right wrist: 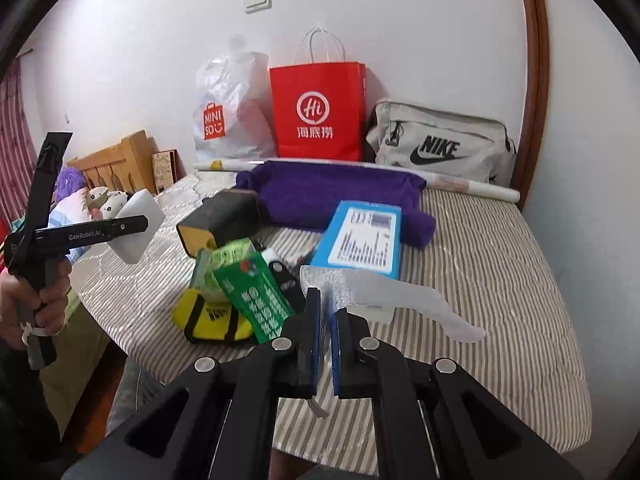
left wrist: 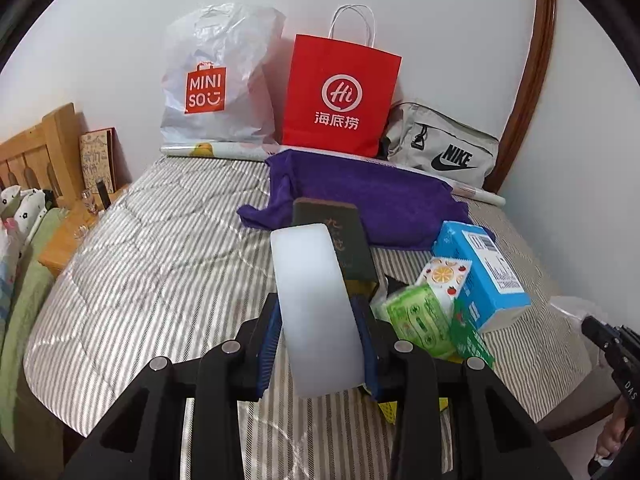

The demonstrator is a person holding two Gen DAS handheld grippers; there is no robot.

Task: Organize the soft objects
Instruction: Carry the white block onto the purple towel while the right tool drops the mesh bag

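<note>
The left claw pinched a white foam block between its blue pads, holding it above the striped bed. In the right wrist view that block hung off to the left of the pile, the claw gripped by a person's hand. The right claw stood pressed together on a thin strip of white foam wrap, which trailed off to the right over the bed.

The purple towel served as landmark: it lay folded near the far edge of the bed. Just in front of it sat a dark box and a blue carton, the carton touching the towel. Nearer than those lay a green packet and a yellow pouch. Behind the towel, against the wall, stood a white plastic bag, a red paper bag and a grey bag.
</note>
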